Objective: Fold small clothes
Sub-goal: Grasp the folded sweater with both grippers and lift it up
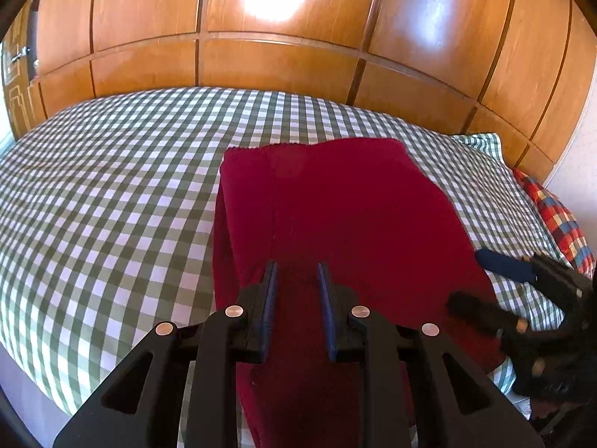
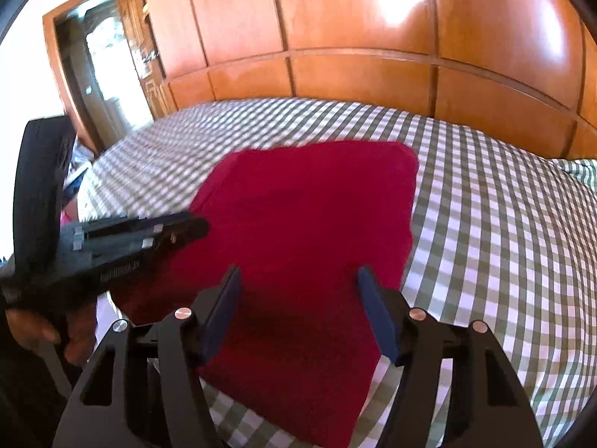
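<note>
Left wrist view: we see the red cloth (image 1: 335, 205) lying soft, light on the bed (image 1: 112, 186); left gripper (image 1: 297, 280) jaws narrow, pinching nothing; right gripper (image 2: 298, 280) jaws spread. Best hold: a near corner.

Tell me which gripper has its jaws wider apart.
The right gripper: its jaws stand wide over the red garment; the left gripper shows only a narrow gap.

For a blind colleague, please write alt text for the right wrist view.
A dark red garment lies flat on a bed with a green-and-white checked sheet, between the open jaws of the right gripper. The left gripper enters from the left; wooden wardrobe doors stand behind.
</note>
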Demonstrator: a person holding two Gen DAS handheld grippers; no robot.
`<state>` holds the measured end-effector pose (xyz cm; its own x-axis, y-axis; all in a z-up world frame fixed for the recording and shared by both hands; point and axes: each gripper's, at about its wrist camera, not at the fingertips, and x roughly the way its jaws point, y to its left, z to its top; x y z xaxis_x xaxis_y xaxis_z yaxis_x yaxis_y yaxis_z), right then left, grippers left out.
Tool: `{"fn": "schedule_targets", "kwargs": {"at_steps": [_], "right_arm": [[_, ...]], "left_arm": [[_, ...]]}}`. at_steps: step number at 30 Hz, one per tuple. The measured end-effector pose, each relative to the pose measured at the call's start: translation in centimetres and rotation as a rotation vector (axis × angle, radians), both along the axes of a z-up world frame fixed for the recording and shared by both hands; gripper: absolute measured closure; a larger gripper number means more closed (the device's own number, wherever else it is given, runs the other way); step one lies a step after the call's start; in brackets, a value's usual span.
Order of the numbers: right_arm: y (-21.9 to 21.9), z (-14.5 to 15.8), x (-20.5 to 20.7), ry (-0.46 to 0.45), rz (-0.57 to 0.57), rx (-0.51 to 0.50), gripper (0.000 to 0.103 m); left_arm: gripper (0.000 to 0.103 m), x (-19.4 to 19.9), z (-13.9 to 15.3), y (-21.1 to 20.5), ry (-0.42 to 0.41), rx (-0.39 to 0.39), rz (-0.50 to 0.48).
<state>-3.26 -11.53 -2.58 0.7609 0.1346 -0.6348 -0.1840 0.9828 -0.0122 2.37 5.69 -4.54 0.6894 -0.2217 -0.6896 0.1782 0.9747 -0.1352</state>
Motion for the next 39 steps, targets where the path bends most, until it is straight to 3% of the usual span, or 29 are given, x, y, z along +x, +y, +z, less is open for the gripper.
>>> {"fn": "schedule_targets", "kwargs": {"at_steps": [2,4,8,13,14,16,17,20,26,30,33,37,39], "right_arm": [[1.2,-2.1,-0.6,-0.019,0.008,-0.14,0.038],[1.9,-2.7,-1.2,-0.054,0.009,-0.193,0.038],[1.0,-1.9,-0.6,-0.024,0.017,-0.133,0.033],[-1.1,-1.0,-1.0,0.031,0.022,0.008,0.015],[-2.0,-0.6,-1.0,0.037,0.012,0.061,0.014],[-3.8,0.3,-0.8,0.044,-0.014,0.172,0.01],[-4.8,0.6,-0.8,0.048,-0.029,0.23,0.01],[-8.0,0.6,0.7,0.079,-0.074,0.436,0.01],[-10.1,-1.4,4.3,0.164,-0.09,0.601,0.011],[-9.6,-3.4,6.2,0.239,-0.053,0.632,0.02],[-8.5,-4.5,7.6,0.269,0.005,0.672,0.027],[-7.4,-4.7,8.2,0.269,0.028,0.664,0.041],[-6.9,-4.0,8.0,0.258,0.039,0.648,0.054]], "left_arm": [[0.083,0.1,-0.6,0.0,0.011,-0.007,-0.003],[0.083,0.3,-1.4,0.1,0.018,-0.025,0.001],[0.083,-0.1,-1.1,0.3,0.007,-0.043,-0.006],[0.082,-0.2,0.0,1.6,0.018,-0.122,-0.02],[0.077,-0.2,0.2,1.9,0.016,-0.137,-0.02],[0.035,-0.2,0.9,2.8,0.002,-0.148,0.013],[0.032,-0.1,1.2,3.2,-0.012,-0.164,0.02],[0.032,1.2,1.6,4.4,0.01,-0.243,0.018],[0.032,5.1,-0.6,4.4,0.15,-0.339,-0.031],[0.032,6.3,-3.4,4.8,0.243,-0.436,-0.08],[0.032,6.1,-4.3,5.2,0.237,-0.482,-0.124],[0.049,5.9,-5.0,5.5,0.223,-0.521,-0.163],[0.057,5.7,-4.9,5.5,0.214,-0.547,-0.179]]}}
